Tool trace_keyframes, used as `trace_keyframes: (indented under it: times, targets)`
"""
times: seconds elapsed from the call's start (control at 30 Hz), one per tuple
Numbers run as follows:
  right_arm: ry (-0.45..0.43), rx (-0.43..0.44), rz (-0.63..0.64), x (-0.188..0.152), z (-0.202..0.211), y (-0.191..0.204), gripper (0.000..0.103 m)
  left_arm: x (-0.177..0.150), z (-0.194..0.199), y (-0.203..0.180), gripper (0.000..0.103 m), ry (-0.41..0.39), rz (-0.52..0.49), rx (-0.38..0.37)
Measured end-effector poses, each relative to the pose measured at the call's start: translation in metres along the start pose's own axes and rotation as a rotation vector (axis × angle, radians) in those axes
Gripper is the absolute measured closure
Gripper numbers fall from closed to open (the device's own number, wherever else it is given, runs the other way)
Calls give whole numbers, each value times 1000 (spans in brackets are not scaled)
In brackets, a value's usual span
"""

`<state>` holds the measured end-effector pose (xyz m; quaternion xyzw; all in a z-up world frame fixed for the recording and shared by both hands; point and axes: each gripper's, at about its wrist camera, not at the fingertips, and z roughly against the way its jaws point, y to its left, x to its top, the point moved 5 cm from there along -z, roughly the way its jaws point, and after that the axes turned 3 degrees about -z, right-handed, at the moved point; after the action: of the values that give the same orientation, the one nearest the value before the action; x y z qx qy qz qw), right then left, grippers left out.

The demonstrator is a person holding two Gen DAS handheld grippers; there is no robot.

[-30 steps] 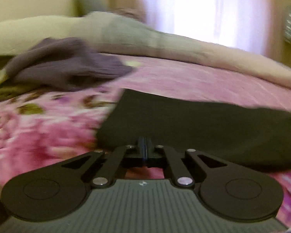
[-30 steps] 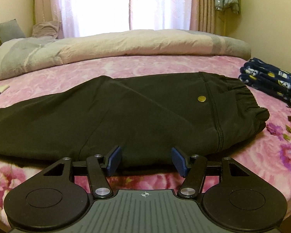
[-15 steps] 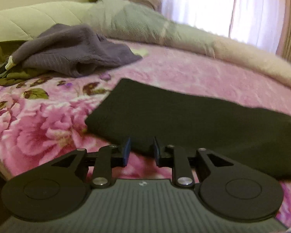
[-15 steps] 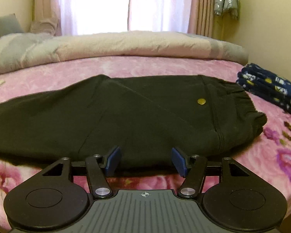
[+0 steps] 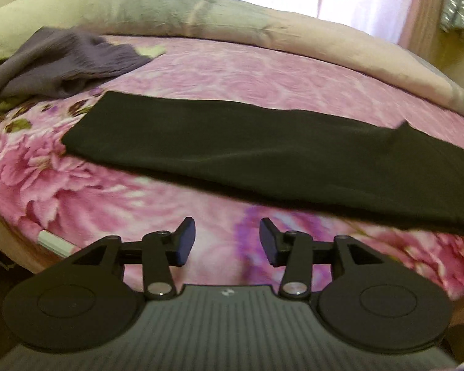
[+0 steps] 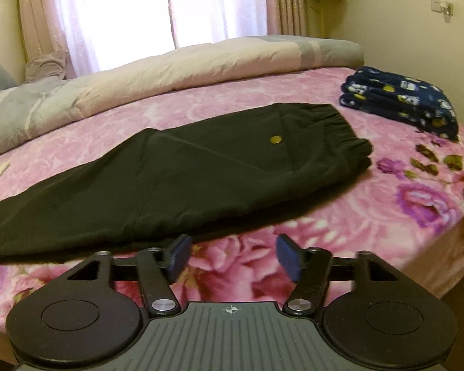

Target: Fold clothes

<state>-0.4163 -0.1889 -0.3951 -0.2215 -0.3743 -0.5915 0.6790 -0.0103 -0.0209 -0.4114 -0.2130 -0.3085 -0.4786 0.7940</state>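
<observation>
Black trousers lie folded lengthwise on the pink floral bedspread, the elastic waistband at the right and a small gold button near it. The leg end shows in the left wrist view, stretching rightward across the bed. My left gripper is open, hovering over the bedspread in front of the leg end, holding nothing. My right gripper is open too, back from the trousers' near edge, with nothing between its blue-padded fingers.
A crumpled purple garment lies at the far left. A folded navy patterned garment sits at the right. A rolled grey-and-cream duvet runs along the back. The bed's front edge is close below both grippers.
The left gripper went from shut at the trouser leg to open and pulled back from it. The right gripper stayed open and drew back and up from the trousers' near edge.
</observation>
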Motion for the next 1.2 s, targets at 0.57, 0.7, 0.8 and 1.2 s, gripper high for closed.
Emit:
trace_keyframes:
  times: [0.57, 0.7, 0.8, 1.2]
  targets:
    - [-11, -22, 20, -4, 46, 9, 16, -13, 46, -40, 53, -25, -93, -9]
    - [-18, -5, 36, -5, 54, 18, 16, -16, 54, -36, 52, -33, -92, -4]
    - [-20, 7, 51, -7, 60, 25, 16, -18, 61, -31, 52, -43, -85, 4]
    - [-30, 56, 95, -19, 78, 48, 16, -27, 83, -11, 50, -66, -62, 45]
